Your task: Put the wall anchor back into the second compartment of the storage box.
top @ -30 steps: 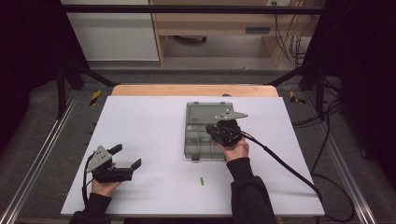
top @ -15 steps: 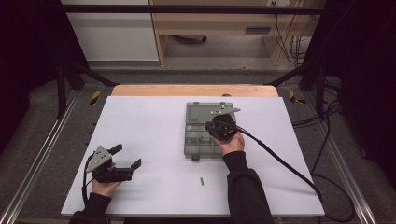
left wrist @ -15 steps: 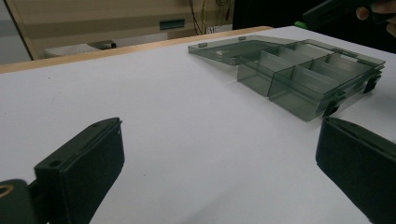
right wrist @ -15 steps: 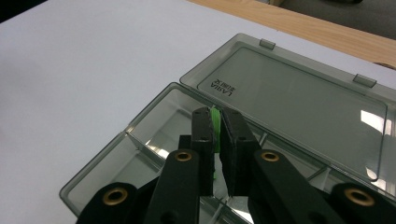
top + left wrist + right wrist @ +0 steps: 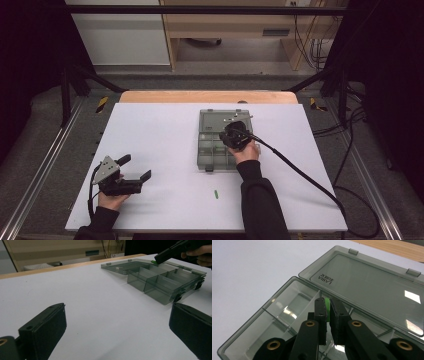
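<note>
The right gripper [image 5: 327, 305] has its fingers clamped on a small green plastic piece [image 5: 327, 302] above the open smoky-grey compartment box [image 5: 207, 150]. The piece looks light, stiff and slippery, best pinched mid-length. The left gripper [image 5: 136, 168] rests on the white table [image 5: 160, 130] with fingers apart; another green piece [image 5: 216, 194] lies near the box.

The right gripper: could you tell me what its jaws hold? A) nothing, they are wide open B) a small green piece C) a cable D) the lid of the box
B: in the right gripper view, the right gripper is closed on a small green piece above the open compartment box.
</note>
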`<state>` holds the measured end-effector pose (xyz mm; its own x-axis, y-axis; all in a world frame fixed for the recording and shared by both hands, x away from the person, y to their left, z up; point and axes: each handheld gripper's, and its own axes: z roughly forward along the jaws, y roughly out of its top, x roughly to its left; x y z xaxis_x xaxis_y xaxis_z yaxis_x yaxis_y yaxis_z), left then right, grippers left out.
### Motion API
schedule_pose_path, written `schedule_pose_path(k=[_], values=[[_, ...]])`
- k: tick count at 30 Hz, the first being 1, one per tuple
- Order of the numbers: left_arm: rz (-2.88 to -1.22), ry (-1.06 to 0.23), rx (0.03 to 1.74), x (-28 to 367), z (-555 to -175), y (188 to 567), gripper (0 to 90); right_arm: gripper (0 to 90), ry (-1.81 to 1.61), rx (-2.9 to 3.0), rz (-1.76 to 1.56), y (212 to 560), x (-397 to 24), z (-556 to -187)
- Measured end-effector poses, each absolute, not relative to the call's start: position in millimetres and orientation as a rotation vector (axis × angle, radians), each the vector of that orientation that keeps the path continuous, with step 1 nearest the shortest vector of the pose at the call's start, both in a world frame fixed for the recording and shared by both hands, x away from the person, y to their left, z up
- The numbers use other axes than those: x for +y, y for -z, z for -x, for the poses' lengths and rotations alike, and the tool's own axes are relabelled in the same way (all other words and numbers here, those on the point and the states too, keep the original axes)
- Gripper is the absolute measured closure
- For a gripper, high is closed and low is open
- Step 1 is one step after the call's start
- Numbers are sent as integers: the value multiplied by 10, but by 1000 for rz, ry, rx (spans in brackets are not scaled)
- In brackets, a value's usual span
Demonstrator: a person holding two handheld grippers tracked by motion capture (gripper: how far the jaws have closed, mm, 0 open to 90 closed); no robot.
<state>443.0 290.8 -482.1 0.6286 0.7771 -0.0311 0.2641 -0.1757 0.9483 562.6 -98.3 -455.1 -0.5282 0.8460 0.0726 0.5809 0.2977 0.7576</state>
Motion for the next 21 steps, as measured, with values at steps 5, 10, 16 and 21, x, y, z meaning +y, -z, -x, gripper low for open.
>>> schedule_pose_path(k=[5,10,16,21], values=[[-1738,-574,852,2908,-4429,4820,8,846,-1060,2247,-1292,4610,-964,-5647],[-1735,-574,852,2909,-4429,4821,8,845,-1030,2265,-1301,4675,-949,-5671],[-1736,-572,853,2907,-4429,4821,8,843,-1006,2283,-1306,4729,-932,-5686],[-1738,-572,853,2907,-4429,4821,8,834,-1004,2298,-1292,4748,-924,-5692]])
